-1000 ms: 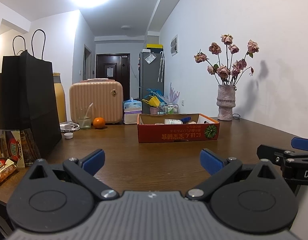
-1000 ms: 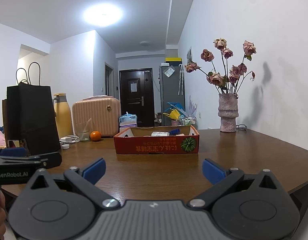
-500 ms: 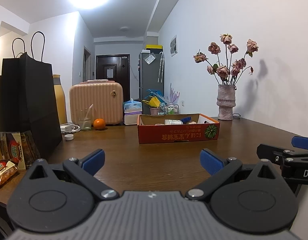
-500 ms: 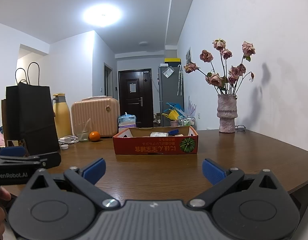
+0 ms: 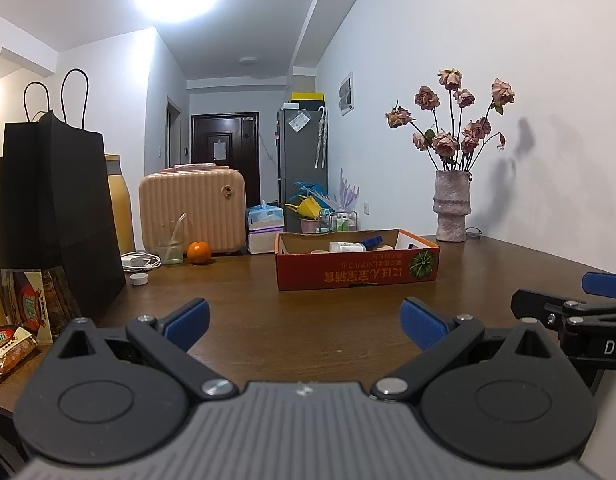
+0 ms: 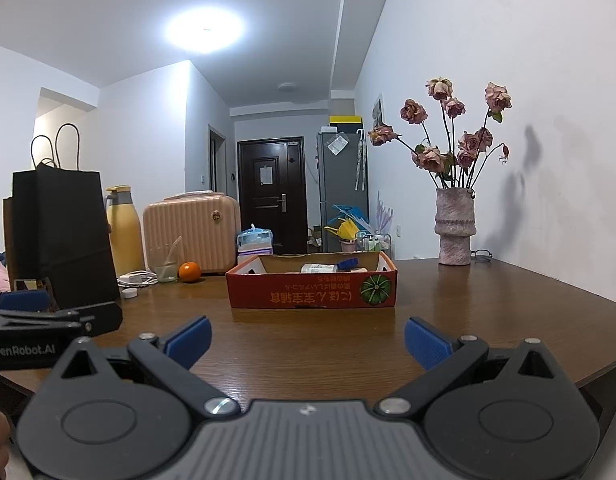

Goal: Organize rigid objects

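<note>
1 red box (image 5: 357,272), 1 orange (image 5: 198,252), 2 grippers' jaws spread wide.

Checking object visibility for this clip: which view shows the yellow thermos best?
The right wrist view: the yellow thermos stands clear beside the black paper bag, lid and spout visible. In the left wrist view the bag covers much of the thermos.

Black tongs (image 5: 304,322), blue pads (image 5: 186,322) (silver screws).
</note>
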Tool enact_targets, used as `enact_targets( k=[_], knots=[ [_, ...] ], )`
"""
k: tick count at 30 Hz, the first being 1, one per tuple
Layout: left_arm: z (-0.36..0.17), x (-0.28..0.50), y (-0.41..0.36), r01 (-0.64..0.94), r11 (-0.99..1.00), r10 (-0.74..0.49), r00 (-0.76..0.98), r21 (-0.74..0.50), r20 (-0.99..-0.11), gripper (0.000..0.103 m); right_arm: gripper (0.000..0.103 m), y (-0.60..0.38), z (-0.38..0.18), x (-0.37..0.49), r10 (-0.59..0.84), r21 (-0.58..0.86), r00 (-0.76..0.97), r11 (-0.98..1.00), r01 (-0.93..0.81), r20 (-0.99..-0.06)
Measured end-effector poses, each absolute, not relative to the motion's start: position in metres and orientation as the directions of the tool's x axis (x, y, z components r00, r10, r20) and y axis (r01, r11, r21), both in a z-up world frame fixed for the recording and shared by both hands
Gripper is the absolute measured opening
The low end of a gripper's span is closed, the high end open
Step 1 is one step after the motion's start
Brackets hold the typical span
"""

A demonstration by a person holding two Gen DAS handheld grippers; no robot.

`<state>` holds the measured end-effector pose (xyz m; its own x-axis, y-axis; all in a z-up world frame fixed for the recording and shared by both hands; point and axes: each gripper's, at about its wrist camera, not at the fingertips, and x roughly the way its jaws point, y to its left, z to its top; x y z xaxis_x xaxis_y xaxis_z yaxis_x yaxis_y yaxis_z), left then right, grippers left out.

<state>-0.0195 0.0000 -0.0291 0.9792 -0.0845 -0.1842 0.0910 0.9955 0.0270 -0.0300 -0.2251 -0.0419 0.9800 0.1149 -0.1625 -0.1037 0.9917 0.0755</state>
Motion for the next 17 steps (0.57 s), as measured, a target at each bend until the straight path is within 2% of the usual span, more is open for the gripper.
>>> enact_targets(
  k=[17],
  knots=[
    [-0.0312,-0.0198,0.0007,0.105,0.994,-0.099,0.976,0.025,-0.194,0.103,0.103,-0.2252,-0.0441,-0.0282,0.112,0.077,0.979,0.992,-0.101,-0.168]
  ],
)
